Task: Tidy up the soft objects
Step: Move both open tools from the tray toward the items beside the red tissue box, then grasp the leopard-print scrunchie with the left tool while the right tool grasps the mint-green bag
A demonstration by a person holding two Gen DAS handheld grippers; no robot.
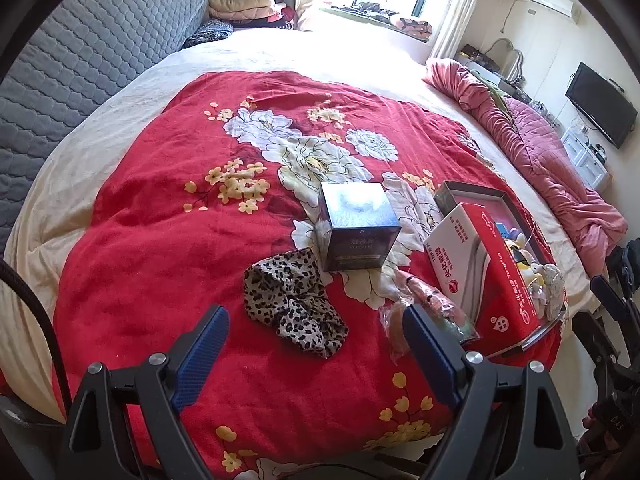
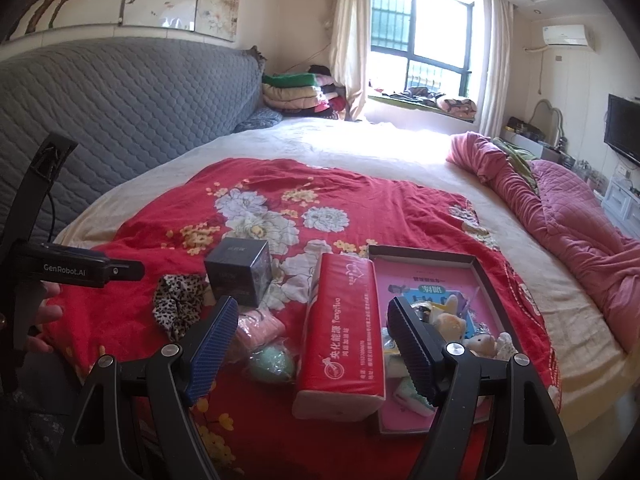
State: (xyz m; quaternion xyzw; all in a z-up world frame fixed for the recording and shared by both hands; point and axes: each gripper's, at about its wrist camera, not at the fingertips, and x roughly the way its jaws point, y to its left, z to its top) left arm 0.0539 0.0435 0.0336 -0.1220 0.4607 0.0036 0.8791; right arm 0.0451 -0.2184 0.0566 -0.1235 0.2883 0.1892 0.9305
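Note:
A leopard-print cloth (image 1: 292,304) (image 2: 180,300) lies crumpled on the red flowered blanket (image 1: 160,240). My left gripper (image 1: 316,344) hovers just short of it, open and holding nothing. A pink soft item (image 2: 260,328) and a green round item in a clear bag (image 2: 272,364) lie beside a red tissue pack (image 2: 340,332) (image 1: 480,264). The pack leans on a shallow box tray (image 2: 486,276) that holds small plush toys (image 2: 452,320) (image 1: 536,276). My right gripper (image 2: 314,348) is open above the near end of the pack, with nothing between its pads.
A dark blue cube box (image 1: 358,226) (image 2: 240,276) stands behind the leopard cloth. A bunched pink quilt (image 2: 560,216) runs along the bed's right side. The grey padded headboard (image 2: 120,112) and folded blankets (image 2: 296,92) are at the back. A hand (image 2: 48,312) holds the left gripper's body.

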